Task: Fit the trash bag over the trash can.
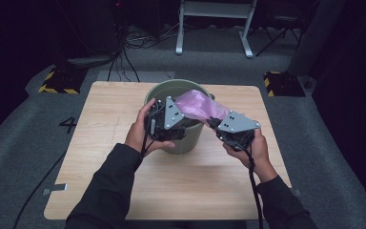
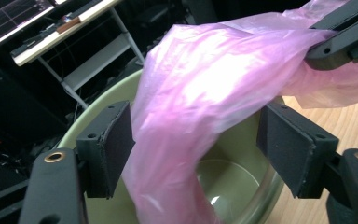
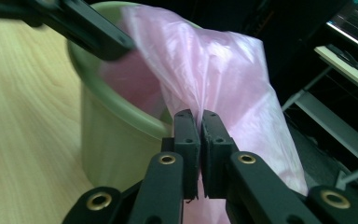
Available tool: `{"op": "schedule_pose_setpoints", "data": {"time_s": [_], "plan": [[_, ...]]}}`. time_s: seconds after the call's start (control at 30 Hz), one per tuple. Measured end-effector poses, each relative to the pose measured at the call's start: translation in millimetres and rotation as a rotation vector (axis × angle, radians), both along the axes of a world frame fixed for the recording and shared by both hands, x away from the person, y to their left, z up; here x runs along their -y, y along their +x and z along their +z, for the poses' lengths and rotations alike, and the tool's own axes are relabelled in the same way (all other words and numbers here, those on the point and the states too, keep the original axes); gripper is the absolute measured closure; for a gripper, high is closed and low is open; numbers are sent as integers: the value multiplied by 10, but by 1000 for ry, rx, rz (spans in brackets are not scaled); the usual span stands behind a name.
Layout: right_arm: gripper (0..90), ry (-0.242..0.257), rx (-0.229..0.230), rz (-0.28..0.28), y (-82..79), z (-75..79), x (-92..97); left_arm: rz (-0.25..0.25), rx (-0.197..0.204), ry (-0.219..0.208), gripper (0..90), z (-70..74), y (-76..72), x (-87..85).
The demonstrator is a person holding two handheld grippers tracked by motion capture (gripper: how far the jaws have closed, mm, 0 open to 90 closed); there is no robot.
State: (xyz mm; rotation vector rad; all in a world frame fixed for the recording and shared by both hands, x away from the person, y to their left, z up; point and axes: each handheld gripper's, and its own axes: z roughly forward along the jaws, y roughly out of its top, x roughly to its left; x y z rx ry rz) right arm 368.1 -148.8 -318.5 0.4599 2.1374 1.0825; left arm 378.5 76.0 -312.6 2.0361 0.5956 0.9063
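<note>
From above I am seeing both my grippers side by side over a green bin (image 1: 183, 138) on the counter (image 1: 100, 157), with a pink bag (image 1: 198, 106) bunched between them. My left gripper (image 1: 181, 125) is sitting against the near wall of the bin, and my right gripper (image 1: 215, 125) is hanging just past its rim on the other side.

The left gripper view is giving me what the high view is hiding: the inside of the bin (image 2: 233, 172). The bag (image 2: 200, 93) is draping over the far rim and hanging partway down into it, and the smooth green bottom is lying bare under the plastic. My left gripper (image 2: 193, 149) is standing wide here, the bag passing between its pads (image 2: 116, 140) without either one pressing on it. At the top corner my right gripper (image 2: 342, 39) is biting the bag's upper edge.

The right gripper view is showing that grip up close. My right gripper (image 3: 200, 116) is pinched tight on a gathered fold of the bag (image 3: 214, 70), which is fanning out ahead of the tips and over the bin (image 3: 107, 140). Up and to the side, my left gripper (image 3: 93, 35) is reaching across the rim, blurred.
</note>
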Motion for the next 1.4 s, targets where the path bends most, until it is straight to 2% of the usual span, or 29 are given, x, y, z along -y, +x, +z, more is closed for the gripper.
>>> {"op": "schedule_pose_setpoints", "data": {"time_s": [0.07, 0.1, 0.13, 0.17, 0.2, 0.27, 0.3, 0.33, 0.47, 0.5, 0.53, 0.57, 0.6, 0.63, 0.67, 0.7, 0.73, 0.93, 0.97, 1.1, 1.2, 1.23, 1.33, 1.4], "plan": [[861, 7, -8, 15, -12, -3, -14, -4, -11, 5, 386, -4, 30, -5], [855, 15, -14, 27, -22, -6, -16, 7, -10, 8, 511, -9, 47, -22], [854, 22, -18, 33, -27, -7, -15, 4, -8, 9, 578, -9, 51, -38], [854, 22, -18, 33, -27, -7, -15, 4, -8, 9, 637, -9, 51, -38], [851, 30, -22, 40, -32, -6, -13, 0, -3, 13, 637, -12, 54, -50], [844, 43, -27, 53, -43, -5, -11, 6, 14, 19, 770, -18, 53, -77], [835, 46, -23, 60, -55, -9, -13, -8, 20, 17, 853, -21, 59, -123], [824, 51, -24, 68, -59, -12, -11, -10, 24, 15, 875, -21, 66, -152], [791, 58, -34, 85, -70, -30, -12, 1, 23, 14, 898, -34, 90, -220], [646, 64, -35, 80, -70, -45, -14, 11, 22, 8, 898, -49, 92, -241], [646, 64, -35, 80, -70, -45, -14, 11, 22, 17, 898, -51, 101, -260], [475, 84, -39, 80, -71, -52, -7, 17, 20, 17, 898, -61, 107, -280], [475, 84, -39, 80, -71, -52, -7, 22, 23, 24, 898, -64, 115, -312], [372, 138, -26, 77, -105, -71, 30, 37, 14, 8, 898, -68, 137, -390], [372, 138, -26, 77, -105, -71, 30, 37, 14, 8, 898, -68, 137, -390], [345, 177, -16, 70, -133, -91, 72, 48, 10, -3, 899, -73, 154, -435], [309, 184, -14, 65, -140, -100, 89, 64, 5, -4, 899, -79, 171, -493], [277, 197, -25, 27, -150, -219, 169, 90, 2, 29, 899, -101, 182, -621], [261, 192, -32, 23, -158, -279, 180, 97, 2, 29, 899, -104, 186, -646], [252, 207, -37, 37, -182, -329, 213, 120, -18, 18, 899, -127, 209, -729], [242, 243, -26, 70, -252, -308, 267, 135, -29, 13, 899, -147, 233, -780], [241, 256, -19, 82, -282, -287, 301, 143, -41, -2, 898, -164, 251, -819], [242, 262, -17, 75, -286, -279, 342, 150, -52, -14, 899, -195, 268, -857], [245, 260, -33, 64, -256, -298, 378, 151, -58, -26, 897, -217, 272, -874]]}}
